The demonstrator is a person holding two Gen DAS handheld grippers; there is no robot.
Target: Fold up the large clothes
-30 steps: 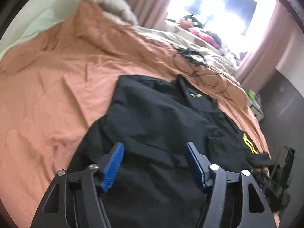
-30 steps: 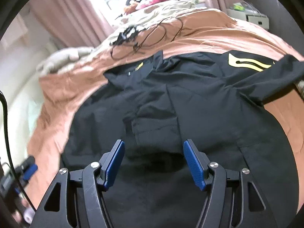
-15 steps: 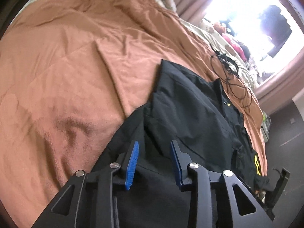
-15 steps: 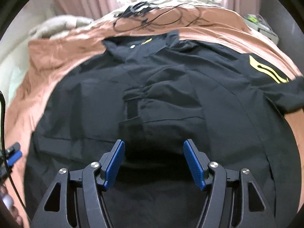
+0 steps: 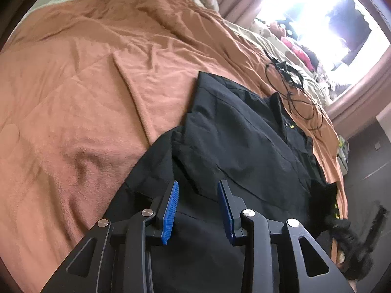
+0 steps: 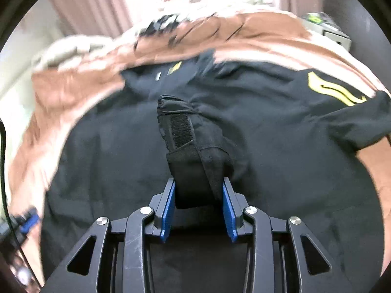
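2 views were examined, left wrist first. A black jacket (image 5: pixel 244 141) lay spread on an orange-brown blanket (image 5: pixel 85 85) covering the bed, its collar toward the bright window (image 5: pixel 317 19). A tangle of black cable (image 5: pixel 293 90) rested on the blanket just beyond the collar. The left tool (image 5: pixel 198 195) stood low over the jacket's near edge, jaws narrowed to a moderate gap after closing within the last second. Black fabric lay between the blue pads (image 5: pixel 171 207), but whether they pinched it could not be told.

Right wrist view, partly blurred: the same black jacket (image 6: pixel 268 134) filled the middle, a yellow emblem (image 6: pixel 334 90) on the sleeve at right. The right tool (image 6: pixel 198 190) had just closed, and its pads (image 6: pixel 168 207) pressed on both sides of a raised fold of the jacket bearing a hook-and-loop strip (image 6: pixel 180 131). The blanket (image 6: pixel 73 85) showed beyond.
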